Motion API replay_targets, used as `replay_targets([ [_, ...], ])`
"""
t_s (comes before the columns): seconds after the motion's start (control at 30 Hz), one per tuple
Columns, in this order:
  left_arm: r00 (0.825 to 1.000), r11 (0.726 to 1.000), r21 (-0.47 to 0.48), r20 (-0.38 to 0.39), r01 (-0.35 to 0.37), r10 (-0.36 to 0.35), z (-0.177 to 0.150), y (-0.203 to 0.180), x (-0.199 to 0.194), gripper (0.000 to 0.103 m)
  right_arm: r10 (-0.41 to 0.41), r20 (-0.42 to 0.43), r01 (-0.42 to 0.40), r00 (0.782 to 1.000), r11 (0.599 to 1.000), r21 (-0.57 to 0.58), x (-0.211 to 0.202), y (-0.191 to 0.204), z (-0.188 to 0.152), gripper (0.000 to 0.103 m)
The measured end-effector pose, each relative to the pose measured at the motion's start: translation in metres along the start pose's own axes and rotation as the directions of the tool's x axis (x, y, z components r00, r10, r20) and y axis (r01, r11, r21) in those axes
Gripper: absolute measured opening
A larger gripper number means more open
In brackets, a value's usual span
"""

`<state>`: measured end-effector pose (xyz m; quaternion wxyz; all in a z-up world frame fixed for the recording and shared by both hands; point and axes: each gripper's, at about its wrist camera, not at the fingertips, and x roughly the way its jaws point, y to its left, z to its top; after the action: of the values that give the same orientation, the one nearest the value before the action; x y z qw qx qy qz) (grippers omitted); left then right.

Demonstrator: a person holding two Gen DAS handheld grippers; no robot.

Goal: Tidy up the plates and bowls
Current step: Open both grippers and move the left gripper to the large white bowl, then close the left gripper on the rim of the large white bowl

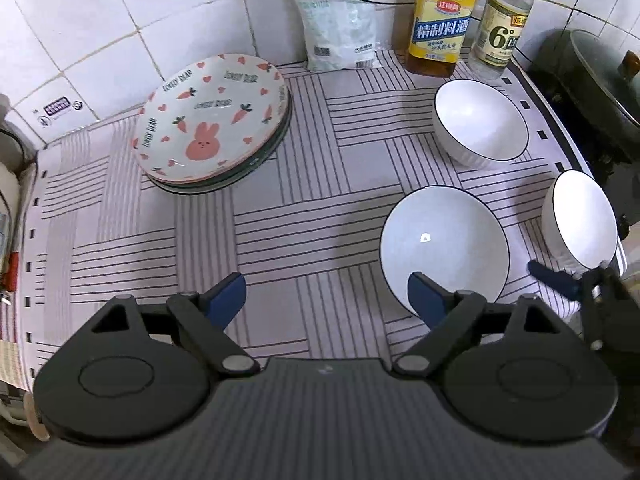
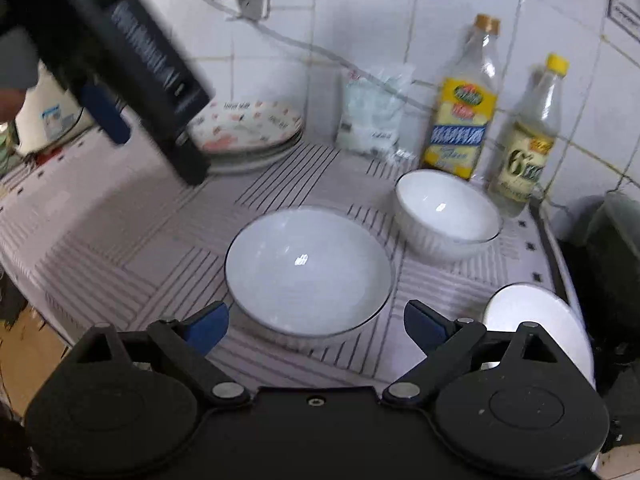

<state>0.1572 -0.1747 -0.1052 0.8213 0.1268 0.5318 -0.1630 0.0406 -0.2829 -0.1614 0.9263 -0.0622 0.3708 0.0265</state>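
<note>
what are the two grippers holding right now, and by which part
Nothing. The left gripper is open over the striped mat, and the right gripper is open in front of the wide white bowl, not touching it.

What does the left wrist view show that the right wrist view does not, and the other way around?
Only the left wrist view shows the bunny drawing on the top plate clearly, and the pot with a lid at the right.

Only the right wrist view shows the bottles' yellow caps and the left gripper's body from outside.

Both show the plate stack, three white bowls, the yellow-label bottle, the clear bottle and the white bag on the striped mat.
</note>
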Motion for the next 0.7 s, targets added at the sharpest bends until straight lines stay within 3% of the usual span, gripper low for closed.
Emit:
replay_targets([
  [0.23, 0.998, 0.997, -0.042, -0.037, 0.058, -0.060, 0.001, -0.005, 0.030, 0.089, -0.015, -0.066, 0.019, 0.998, 0.999, 0.049, 0.025, 0.000, -0.018, 0.097],
  [0.47, 0.990, 0.989, -0.108, -0.082, 0.105, -0.114, 0.005, -0.010, 0.063, 0.089, 0.036, -0.087, -0.022, 0.996, 0.988, 0.153, 0.049, -0.017, -0.028, 0.097],
  [0.57, 0.987, 0.988, -0.101, -0.101, 0.117, -0.128, 0.007, -0.014, 0.073, 0.086, 0.057, -0.072, -0.042, 0.996, 0.979, 0.198, 0.053, -0.022, -0.027, 0.098],
  [0.7, 0.986, 0.987, -0.086, -0.091, 0.135, -0.142, 0.009, -0.017, 0.081, 0.085, 0.089, -0.058, -0.078, 0.994, 0.982, 0.172, 0.056, -0.015, -0.024, 0.098],
])
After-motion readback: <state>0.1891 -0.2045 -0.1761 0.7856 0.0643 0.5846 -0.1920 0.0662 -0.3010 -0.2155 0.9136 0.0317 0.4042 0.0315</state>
